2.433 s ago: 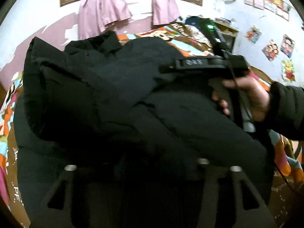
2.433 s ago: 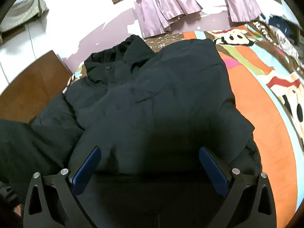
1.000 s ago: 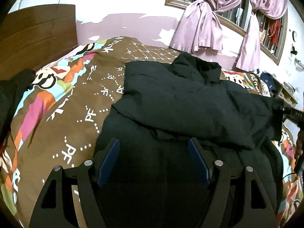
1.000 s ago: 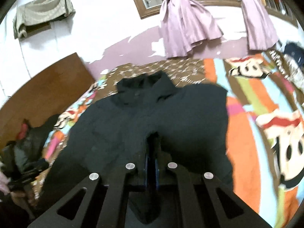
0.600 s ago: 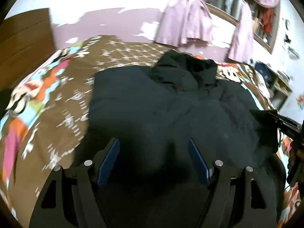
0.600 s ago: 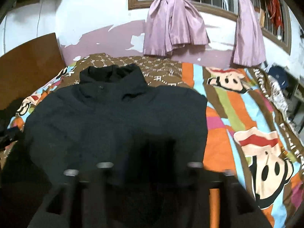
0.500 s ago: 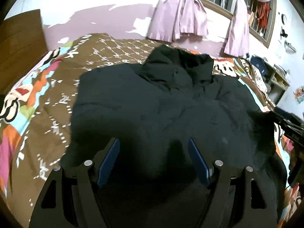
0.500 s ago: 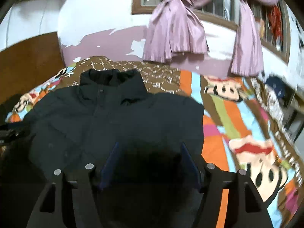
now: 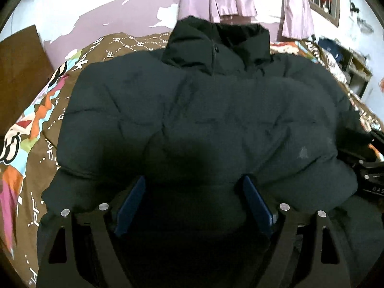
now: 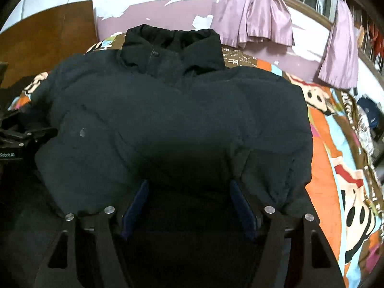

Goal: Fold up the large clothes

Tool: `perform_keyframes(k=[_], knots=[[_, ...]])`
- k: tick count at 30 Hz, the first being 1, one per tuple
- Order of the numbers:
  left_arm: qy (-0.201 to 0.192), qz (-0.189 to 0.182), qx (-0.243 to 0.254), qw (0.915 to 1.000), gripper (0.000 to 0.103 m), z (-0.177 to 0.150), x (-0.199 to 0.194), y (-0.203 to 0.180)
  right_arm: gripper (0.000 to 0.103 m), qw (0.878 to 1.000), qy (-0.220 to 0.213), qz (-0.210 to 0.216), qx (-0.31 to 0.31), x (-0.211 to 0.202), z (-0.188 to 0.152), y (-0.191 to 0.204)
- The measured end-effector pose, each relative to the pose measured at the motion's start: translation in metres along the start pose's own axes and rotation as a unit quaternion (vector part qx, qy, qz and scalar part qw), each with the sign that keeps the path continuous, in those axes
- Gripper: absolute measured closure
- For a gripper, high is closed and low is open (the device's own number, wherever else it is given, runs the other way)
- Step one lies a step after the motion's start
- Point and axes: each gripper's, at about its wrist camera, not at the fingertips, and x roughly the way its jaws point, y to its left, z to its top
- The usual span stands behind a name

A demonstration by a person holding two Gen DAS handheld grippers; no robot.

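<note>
1. On the bed, spread over a brown and multicoloured cartoon-print bedspread (image 10: 333, 158), lies a big black quilted puffer jacket (image 9: 204, 120), front up, its stand-up collar (image 10: 172, 45) at the far end toward the wall.
2. Both sleeves are folded in across the chest, so the jacket forms a thick, rounded bundle.
3. The left gripper (image 9: 192, 204) hangs over the near hem on the jacket's left half; its jaws have just been opening further and stand wide, blue pads (image 9: 130, 204) apart, with dark fabric below and between them but not pinched.
4. The right gripper (image 10: 189, 206) hangs over the near hem on the right half; its jaws have just been opening too and stand apart, with jacket cloth lying between the blue pads, which do not press on it.
5. Each gripper shows at the edge of the other's view, close beside the jacket's bulging side.
6. Far behind, pale pink curtains (image 10: 254, 16) are knotted at a wood-framed window, above a wall of patchy, peeling mauve paint (image 9: 115, 24).
7. At far left stands a brown wooden headboard (image 10: 48, 40).
</note>
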Motion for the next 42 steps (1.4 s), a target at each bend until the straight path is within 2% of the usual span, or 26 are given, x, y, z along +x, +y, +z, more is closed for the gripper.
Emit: perform_keyframes(k=[4,11,21,28,30,33,34,38,42], knots=[[0.006,-0.003,-0.003,1.0,0.024,-0.003,0.012,0.003,0.035,1.0,0.013,0.011,0.008,0.011,-0.001,-0.005],[0.001,0.015,0.009,0.9998,0.023,-0.006,0.02,-0.003,0.035,0.999,0.039,0.015,0.01,0.025,-0.003,-0.002],[-0.013,0.004,0.001,0.9999,0.022,-0.008,0.015,0.0,0.032,1.0,0.012,0.02,0.012,0.017,-0.007,-0.004],[-0.016,-0.003,-0.001,0.9999,0.021,-0.007,0.012,0.0,0.014,0.997,-0.007,0.073,0.028,0.006,-0.004,-0.014],[-0.016,-0.018,-0.011,0.9996,0.02,-0.004,0.007,0.006,0.014,0.996,-0.016,0.085,0.038,-0.001,-0.002,-0.018],[-0.023,-0.06,-0.035,0.9973,0.02,0.01,-0.005,0.018,0.014,0.991,-0.042,0.11,0.06,-0.016,0.015,-0.032],[-0.033,-0.069,-0.041,0.9963,0.02,0.019,-0.01,0.023,0.014,0.991,-0.051,0.106,0.063,-0.019,0.026,-0.037],[-0.08,-0.07,-0.077,0.9914,0.02,0.077,-0.025,0.044,0.014,0.991,-0.056,0.09,0.084,-0.021,0.075,-0.062],[-0.087,-0.063,-0.079,0.9911,0.02,0.144,-0.011,0.048,0.014,0.989,-0.025,0.075,0.122,-0.006,0.128,-0.089]])
